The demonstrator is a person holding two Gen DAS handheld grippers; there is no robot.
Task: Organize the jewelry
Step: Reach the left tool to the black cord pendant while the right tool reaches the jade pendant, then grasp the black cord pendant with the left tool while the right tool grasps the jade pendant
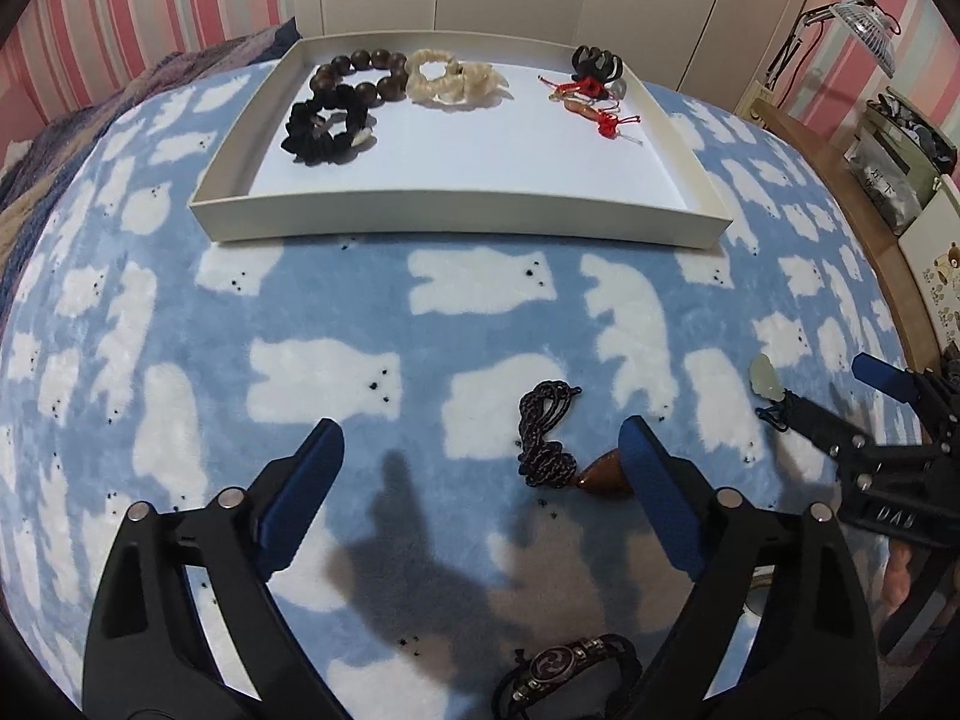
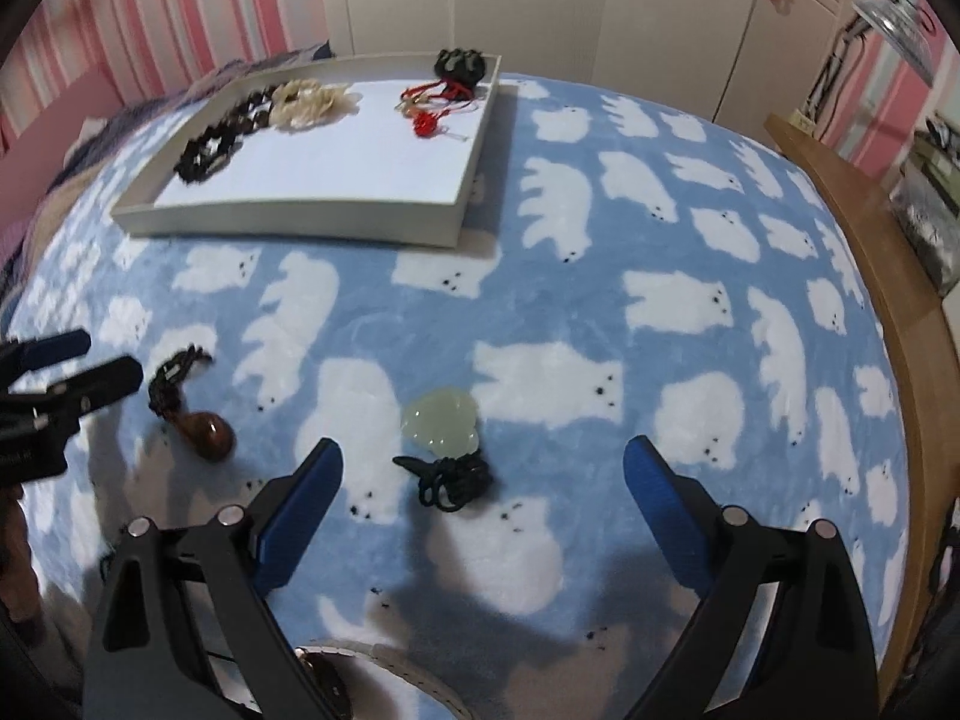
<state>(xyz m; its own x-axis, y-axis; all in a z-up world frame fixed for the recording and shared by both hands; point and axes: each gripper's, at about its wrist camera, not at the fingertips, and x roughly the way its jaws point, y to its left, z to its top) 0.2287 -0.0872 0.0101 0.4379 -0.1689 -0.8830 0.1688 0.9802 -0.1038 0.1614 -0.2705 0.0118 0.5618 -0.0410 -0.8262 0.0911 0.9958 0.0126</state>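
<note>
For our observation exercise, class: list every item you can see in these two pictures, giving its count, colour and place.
tray: one, white, far side of the blanket
bead bracelet: one, dark brown, tray's back left
ruffled band: one, black, tray's left
ruffled cream band: one, tray's back middle
red-cord charms: a cluster, tray's back right
black clip: one, tray's back right corner
brown pendant: one, dark cord, on blanket
pale green pendant: one, black cord, on blanket
black wristband: one, near edge
blanket: one, blue with white bears
left tongs: black and blue, open
right tongs: black and blue, open
</note>
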